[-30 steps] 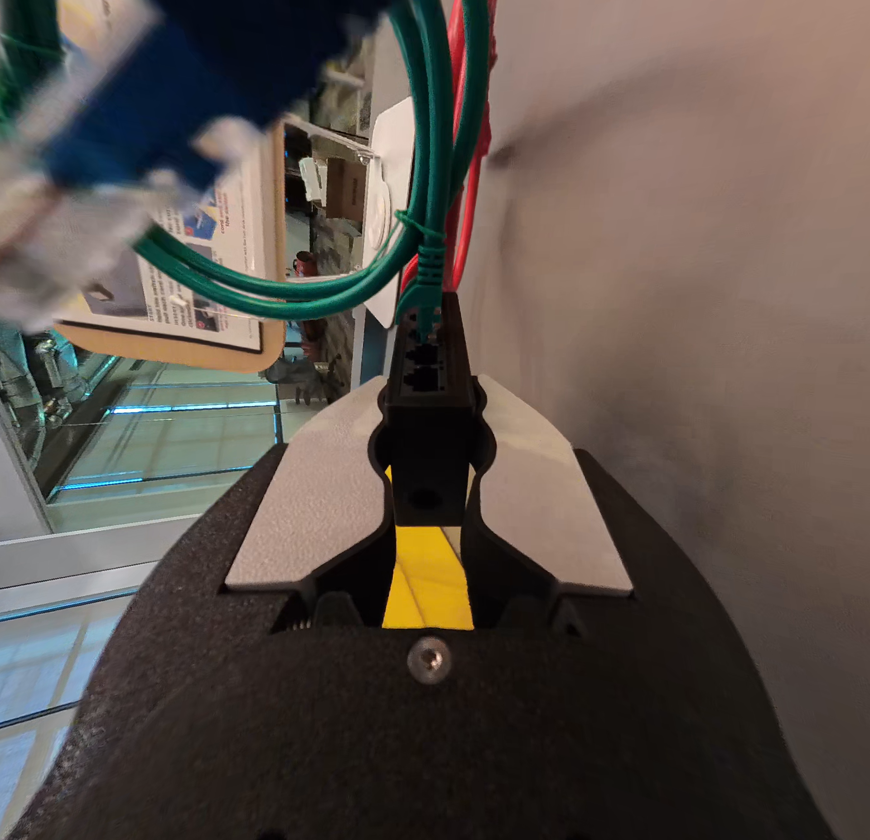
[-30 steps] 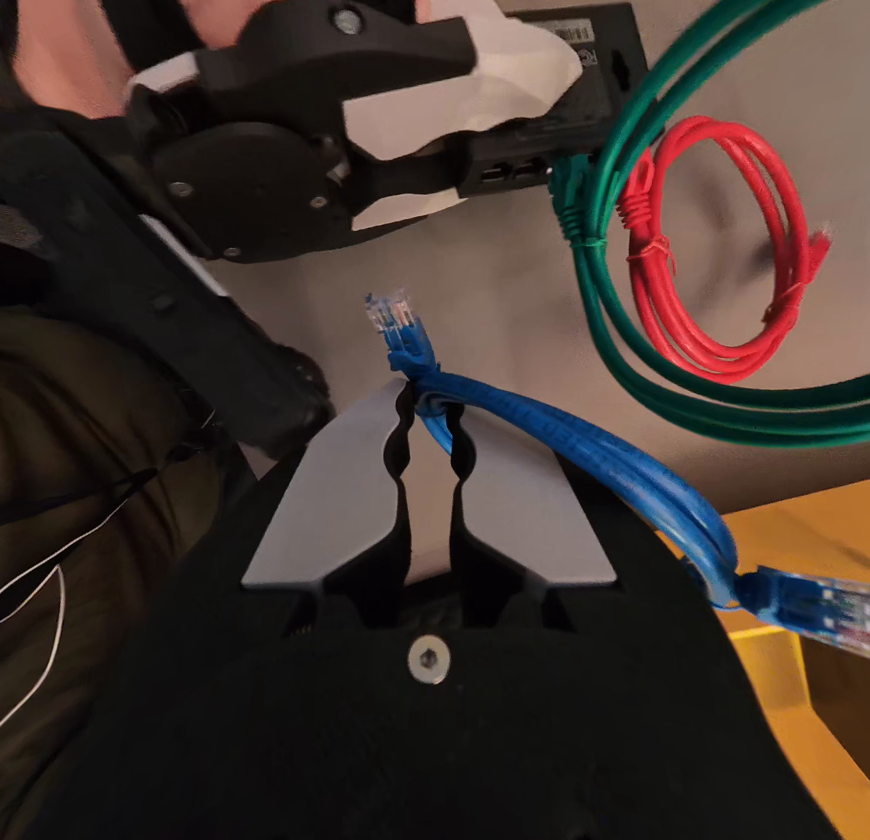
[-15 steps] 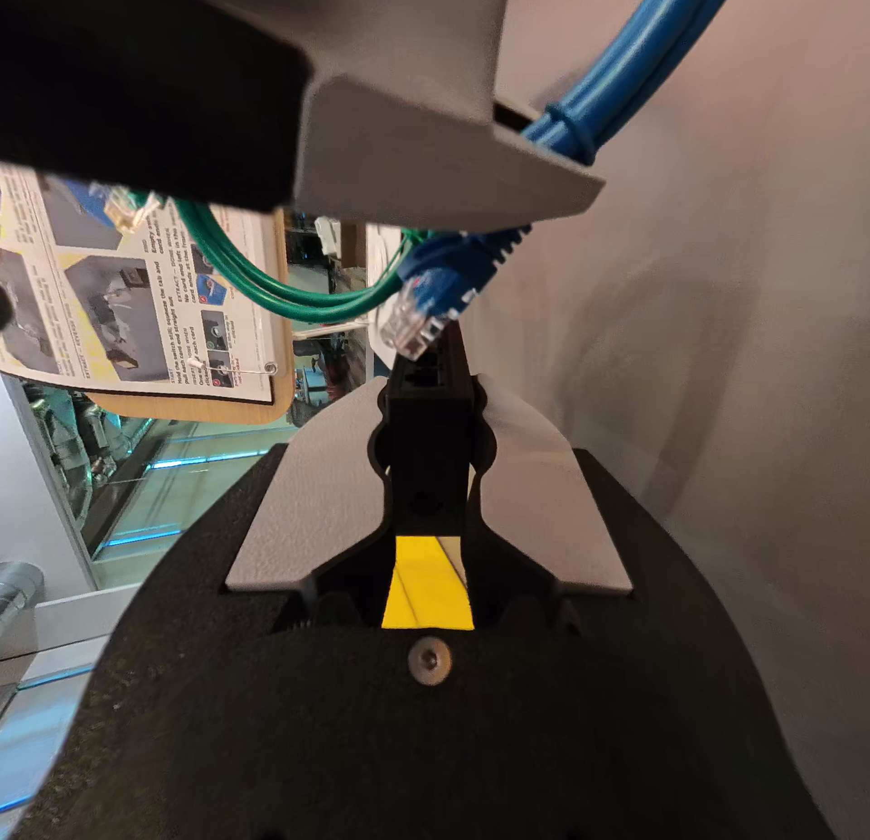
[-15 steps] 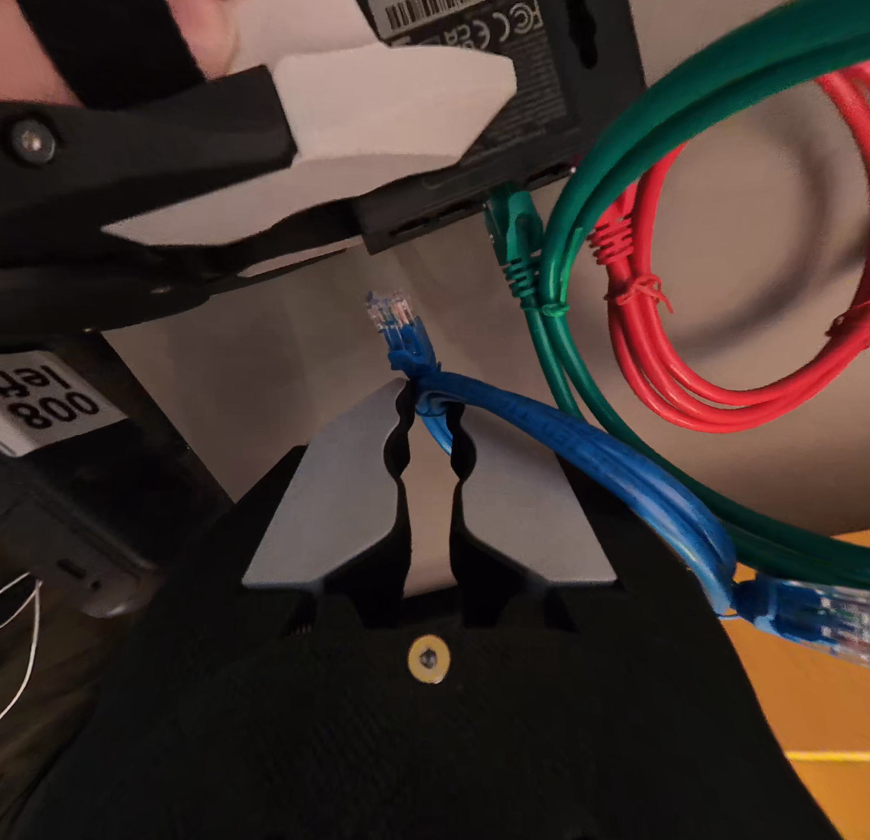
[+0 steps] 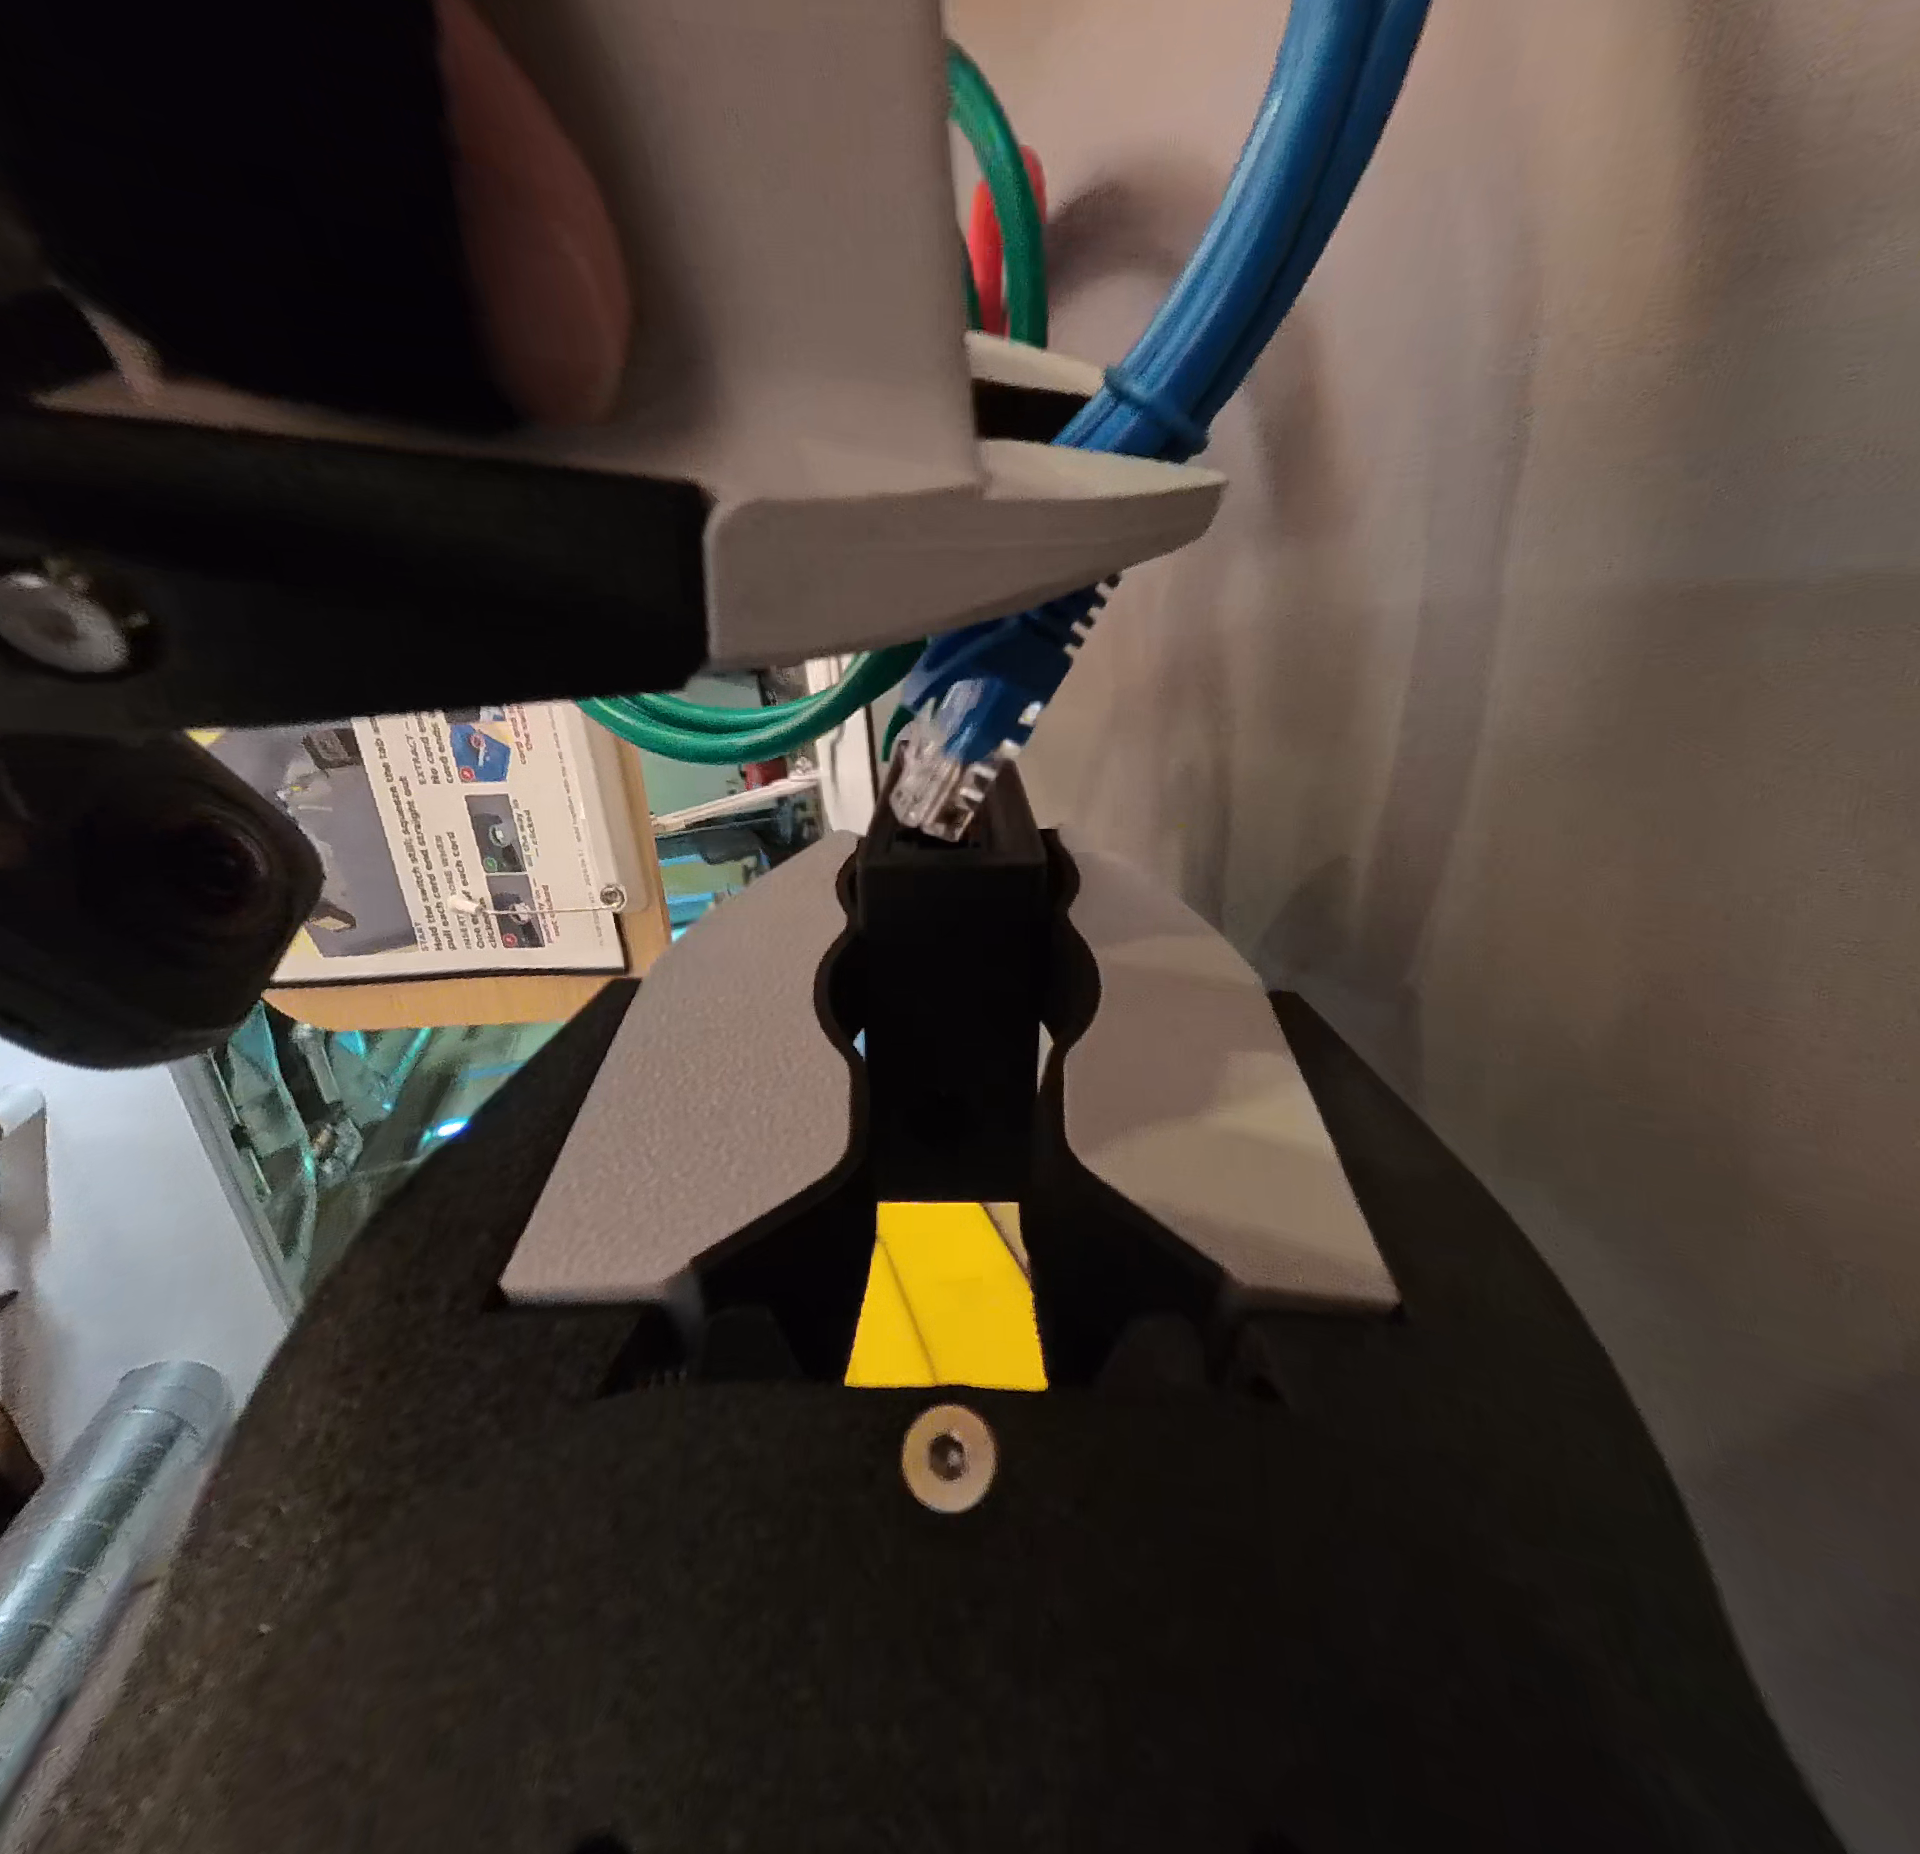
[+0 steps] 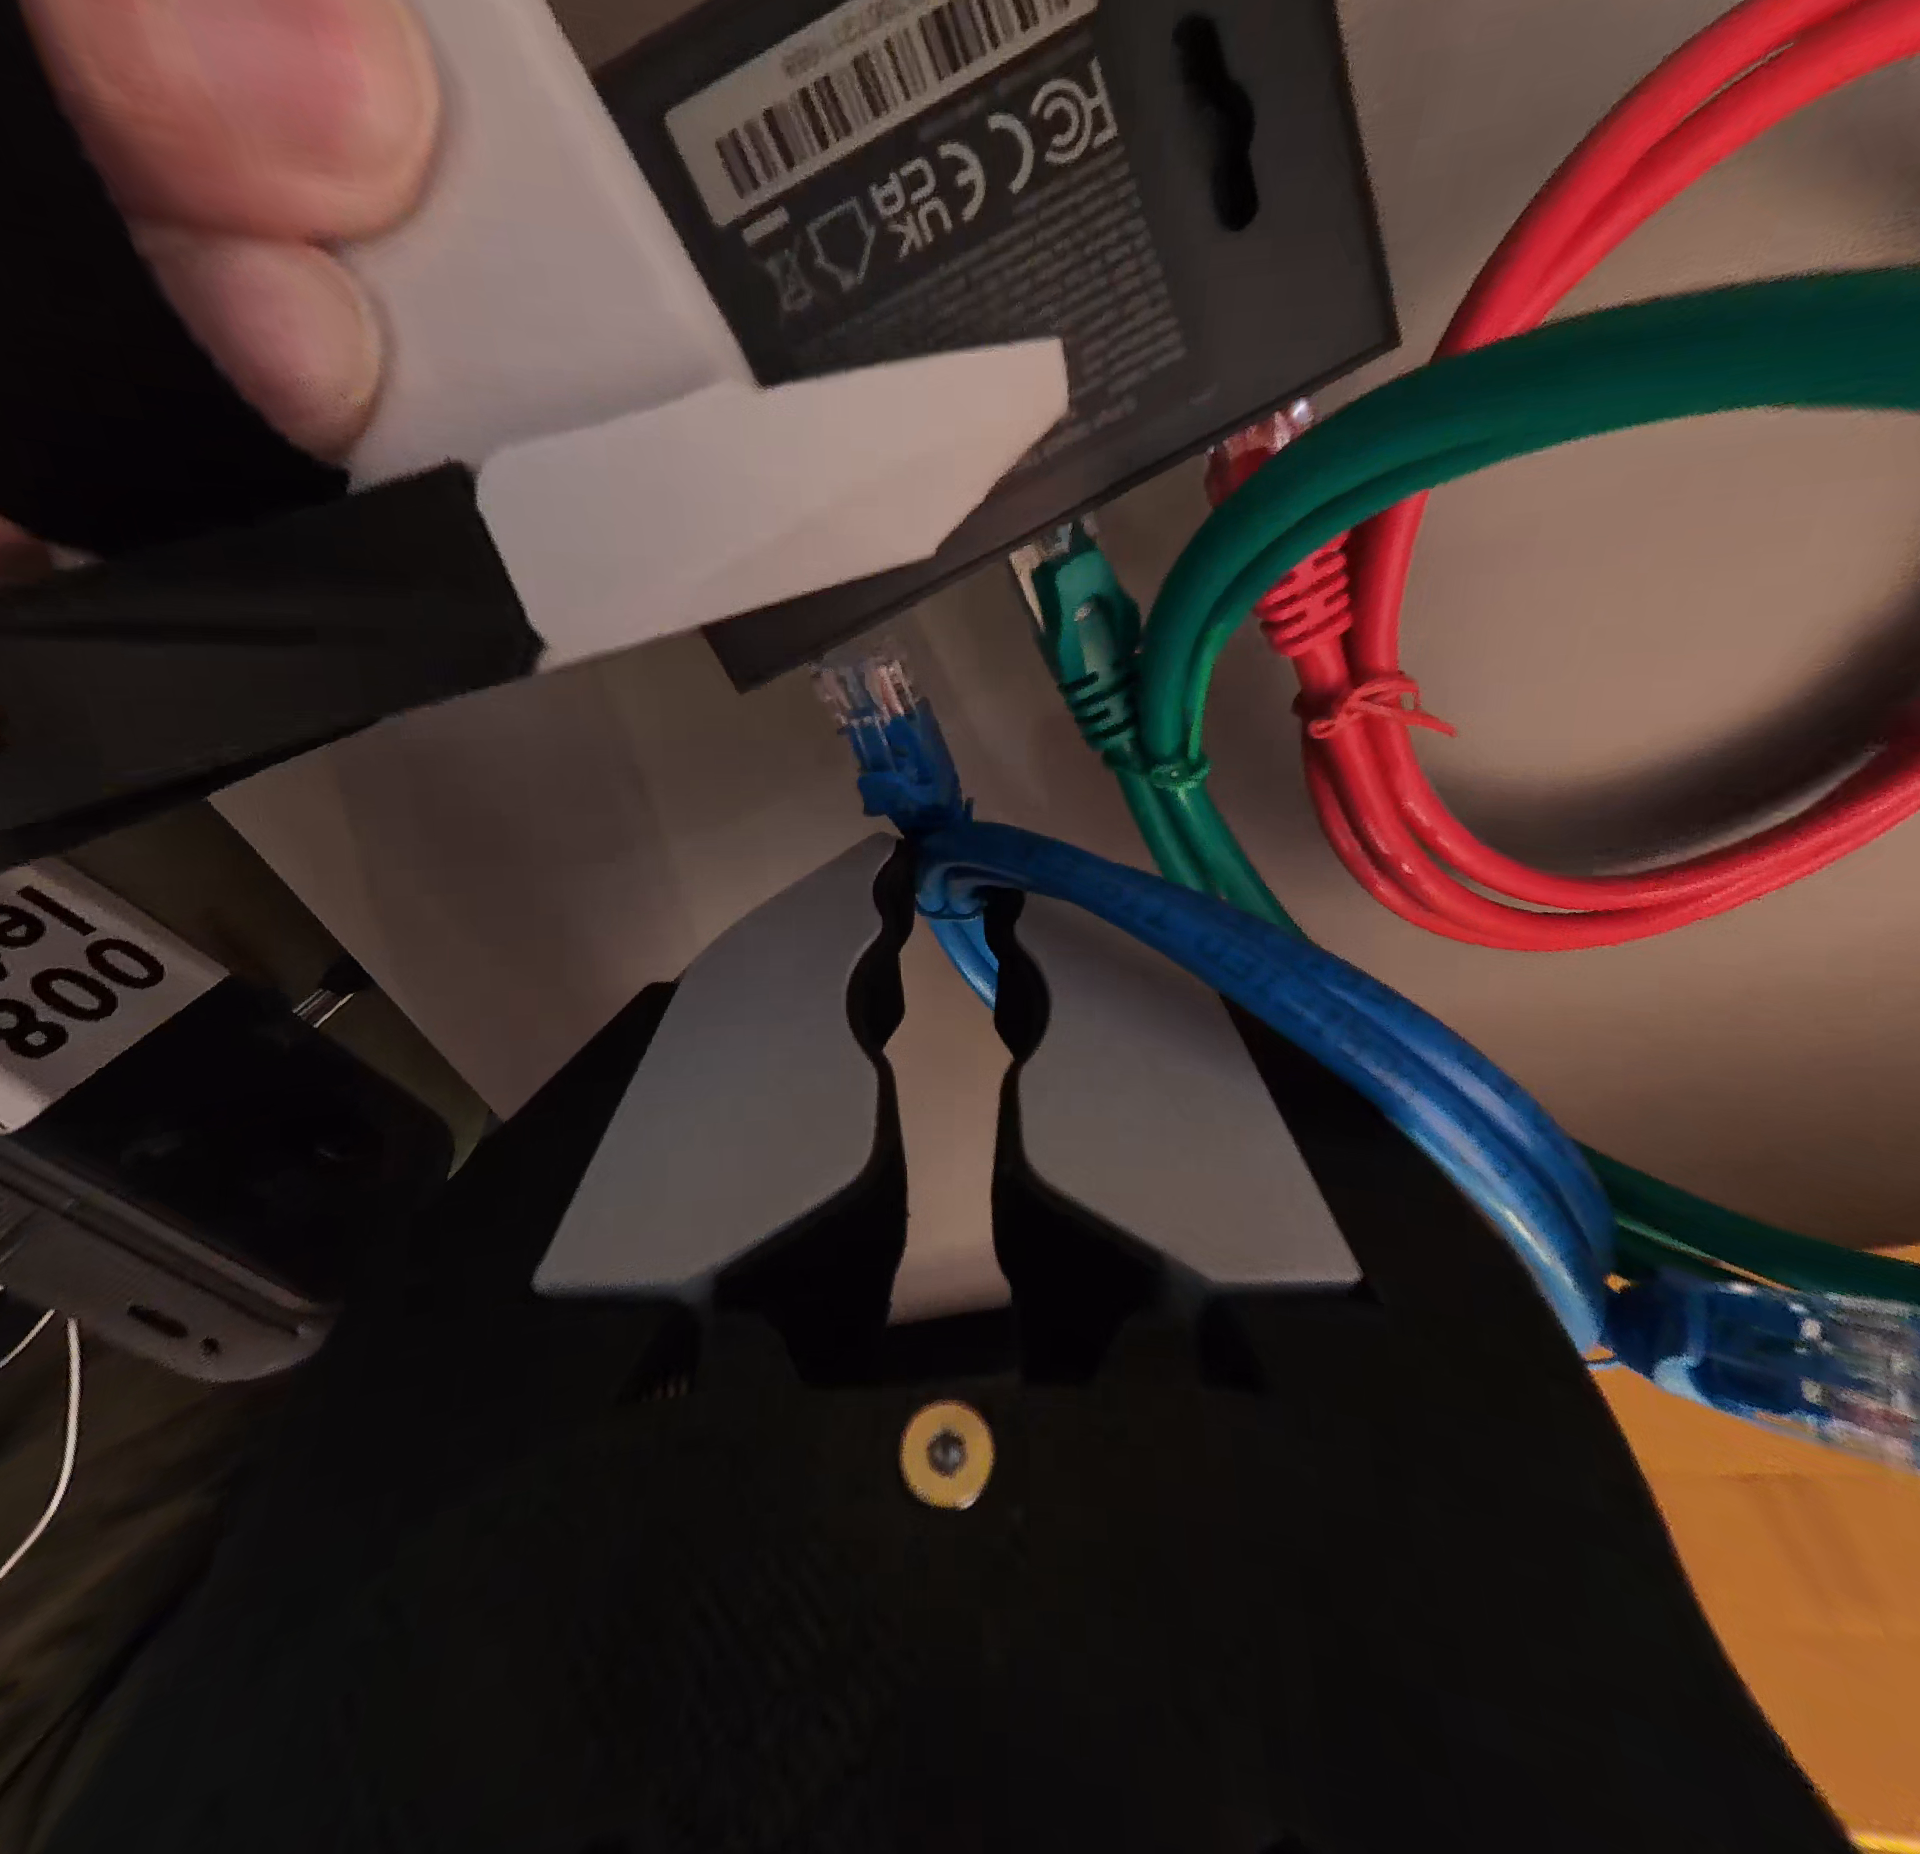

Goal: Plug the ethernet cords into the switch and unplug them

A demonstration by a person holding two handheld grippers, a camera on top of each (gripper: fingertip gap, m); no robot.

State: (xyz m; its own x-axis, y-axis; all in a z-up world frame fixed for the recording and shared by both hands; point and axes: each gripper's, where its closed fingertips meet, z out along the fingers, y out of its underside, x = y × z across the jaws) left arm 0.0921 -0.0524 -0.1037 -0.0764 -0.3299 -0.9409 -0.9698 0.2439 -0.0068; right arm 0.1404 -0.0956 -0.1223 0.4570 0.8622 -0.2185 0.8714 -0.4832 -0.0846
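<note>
My left gripper (image 5: 951,900) clamps its grey, wavy-edged fingers on the matte black plastic box-shaped switch (image 5: 951,994). My right gripper (image 6: 948,874) pinches the glossy blue ethernet cord (image 6: 1299,983) just behind its clear plastic plug (image 6: 868,687), whose tip meets the switch's port edge. The ribbed green cord (image 6: 1086,620) and red cord (image 6: 1309,599) sit plugged in alongside.
</note>
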